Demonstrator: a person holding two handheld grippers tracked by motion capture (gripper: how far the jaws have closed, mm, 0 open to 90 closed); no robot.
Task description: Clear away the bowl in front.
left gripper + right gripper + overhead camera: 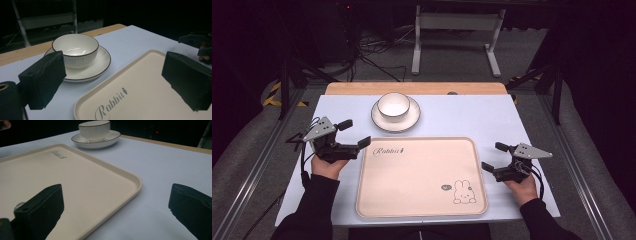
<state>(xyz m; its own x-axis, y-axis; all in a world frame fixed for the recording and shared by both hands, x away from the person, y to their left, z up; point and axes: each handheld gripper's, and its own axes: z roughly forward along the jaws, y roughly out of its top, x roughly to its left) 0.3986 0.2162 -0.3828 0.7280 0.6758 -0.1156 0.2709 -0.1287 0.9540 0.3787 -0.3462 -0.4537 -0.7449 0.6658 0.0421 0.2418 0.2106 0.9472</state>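
Note:
A cream tray point(422, 172) with a rabbit drawing and the word "Rabbit" lies in the middle of the white table; it also shows as the tray point(150, 90) and the tray point(75, 177). Behind it a white bowl point(393, 106) with a dark rim sits on a matching saucer point(411, 120), seen close as the bowl point(77, 50) and far off as the bowl point(94, 130). My left gripper point(355, 133) is open beside the tray's left edge, jaws wide with nothing between them. My right gripper point(494, 157) is open just right of the tray, also holding nothing.
The white table top point(462, 115) has a wooden strip point(412, 88) along its far edge. A metal stand point(457, 30) and cables are on the dark floor beyond. Bare table lies on both sides of the tray.

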